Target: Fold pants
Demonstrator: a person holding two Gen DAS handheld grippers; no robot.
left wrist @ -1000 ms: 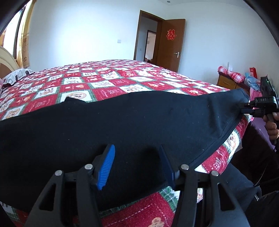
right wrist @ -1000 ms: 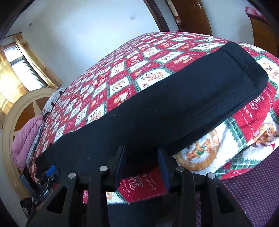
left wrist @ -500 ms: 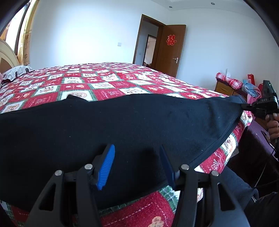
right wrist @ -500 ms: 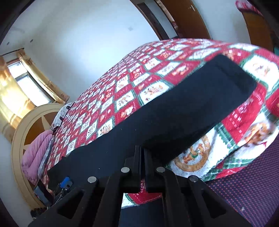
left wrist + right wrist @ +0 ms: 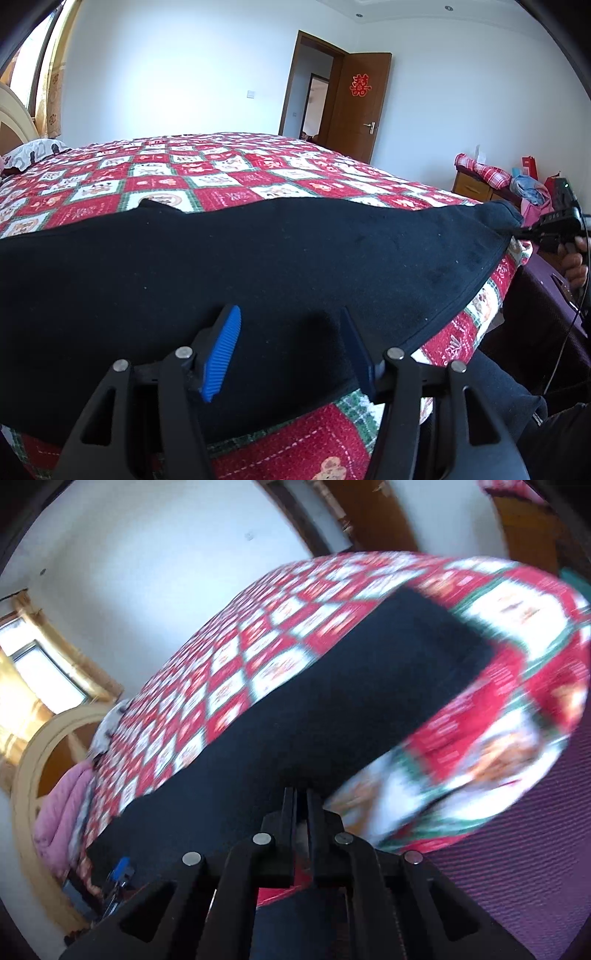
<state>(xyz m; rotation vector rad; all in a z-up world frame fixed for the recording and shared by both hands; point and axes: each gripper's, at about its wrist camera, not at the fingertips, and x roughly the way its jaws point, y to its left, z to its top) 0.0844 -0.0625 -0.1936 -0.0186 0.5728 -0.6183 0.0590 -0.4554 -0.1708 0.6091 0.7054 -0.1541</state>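
Observation:
Black pants point(image 5: 258, 258) lie stretched across the near edge of a bed with a red, white and green quilt point(image 5: 221, 173). My left gripper point(image 5: 290, 310) hangs just over the pants near their near hem. Its jaws stand apart and are opening a little, with a hump of black cloth between the blue pads point(image 5: 225, 347) and no pad pressing on it. My right gripper point(image 5: 301, 794) is shut on the edge of the pants point(image 5: 332, 701). In the left wrist view the right gripper point(image 5: 517, 232) pinches the far right end, held by a hand point(image 5: 574, 266).
An open brown door point(image 5: 354, 110) stands behind the bed. A wooden nightstand point(image 5: 476, 184) with red cloth is at the right. A headboard point(image 5: 44, 753) and a pink blanket point(image 5: 62, 812) are at the bed's far end. A purple surface point(image 5: 517, 849) lies beside the bed's corner.
The right gripper closed on the pants' edge and drew it sideways, so the right end of the pants now rises taut. The left gripper stayed where it was.

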